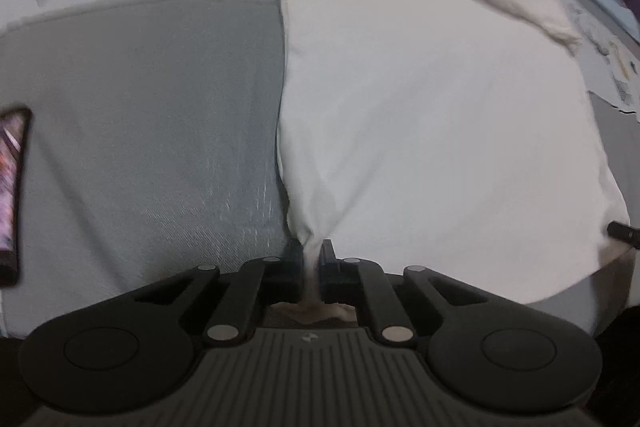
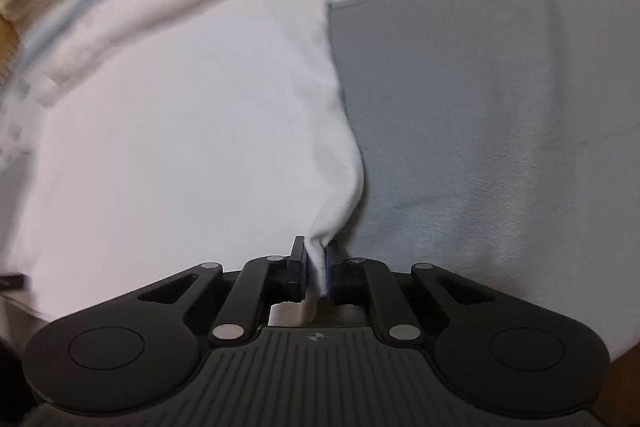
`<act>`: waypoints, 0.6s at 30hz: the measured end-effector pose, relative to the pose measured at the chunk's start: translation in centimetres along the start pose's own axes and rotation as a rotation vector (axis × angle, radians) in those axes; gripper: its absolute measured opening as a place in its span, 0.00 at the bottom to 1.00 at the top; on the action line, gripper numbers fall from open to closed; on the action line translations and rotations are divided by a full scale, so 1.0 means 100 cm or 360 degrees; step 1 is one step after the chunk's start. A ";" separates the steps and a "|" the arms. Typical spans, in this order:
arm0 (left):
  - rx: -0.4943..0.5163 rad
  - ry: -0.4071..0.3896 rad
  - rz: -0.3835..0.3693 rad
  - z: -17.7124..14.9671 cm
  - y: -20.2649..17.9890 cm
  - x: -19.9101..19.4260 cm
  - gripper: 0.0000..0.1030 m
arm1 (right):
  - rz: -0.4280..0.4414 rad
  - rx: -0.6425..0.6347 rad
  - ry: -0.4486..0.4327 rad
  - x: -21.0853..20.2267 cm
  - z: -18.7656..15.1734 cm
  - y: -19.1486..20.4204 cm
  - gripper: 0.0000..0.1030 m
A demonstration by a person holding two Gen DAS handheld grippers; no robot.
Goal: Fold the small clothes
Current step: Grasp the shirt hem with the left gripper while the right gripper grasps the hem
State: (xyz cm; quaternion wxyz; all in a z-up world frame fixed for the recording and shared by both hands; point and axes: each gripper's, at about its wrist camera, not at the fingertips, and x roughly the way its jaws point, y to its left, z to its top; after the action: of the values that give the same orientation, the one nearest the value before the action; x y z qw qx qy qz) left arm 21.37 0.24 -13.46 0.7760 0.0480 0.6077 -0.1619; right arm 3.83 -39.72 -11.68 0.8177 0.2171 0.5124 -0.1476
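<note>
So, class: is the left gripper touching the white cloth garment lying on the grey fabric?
Touching. The left wrist view shows the left gripper with its jaws pinched on a gathered corner of the white cloth garment.

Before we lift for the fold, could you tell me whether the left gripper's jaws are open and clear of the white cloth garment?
No, the left gripper has its jaws shut on a bunched corner of the white cloth garment.

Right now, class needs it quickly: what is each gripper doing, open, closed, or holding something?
Left gripper: closed, pinching a corner of the white garment.
Right gripper: closed, pinching another corner of the same white garment.
</note>
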 end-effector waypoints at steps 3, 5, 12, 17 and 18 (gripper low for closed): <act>0.0032 -0.0089 -0.0049 -0.005 -0.002 -0.034 0.07 | 0.0065 0.0002 -0.0111 -0.035 0.001 0.006 0.08; 0.0057 -0.0156 -0.0074 -0.010 -0.003 -0.062 0.07 | 0.0114 0.0018 -0.0176 -0.063 0.001 0.006 0.08; 0.0156 -0.0182 -0.0134 -0.058 -0.006 -0.131 0.07 | 0.0197 0.0002 -0.0287 -0.161 -0.028 -0.002 0.08; 0.0195 -0.0065 -0.0181 -0.126 -0.002 -0.158 0.07 | 0.0217 0.0023 -0.0189 -0.204 -0.081 -0.011 0.08; 0.0185 -0.0036 -0.0190 -0.135 0.001 -0.159 0.07 | 0.0218 0.0031 -0.0167 -0.210 -0.091 -0.013 0.08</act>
State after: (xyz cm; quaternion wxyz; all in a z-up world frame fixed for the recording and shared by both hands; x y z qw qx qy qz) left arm 5.52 7.10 -1.71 0.7677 0.0548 0.5902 -0.2435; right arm -12.88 -35.87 3.49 0.8494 0.2515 0.4513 -0.1073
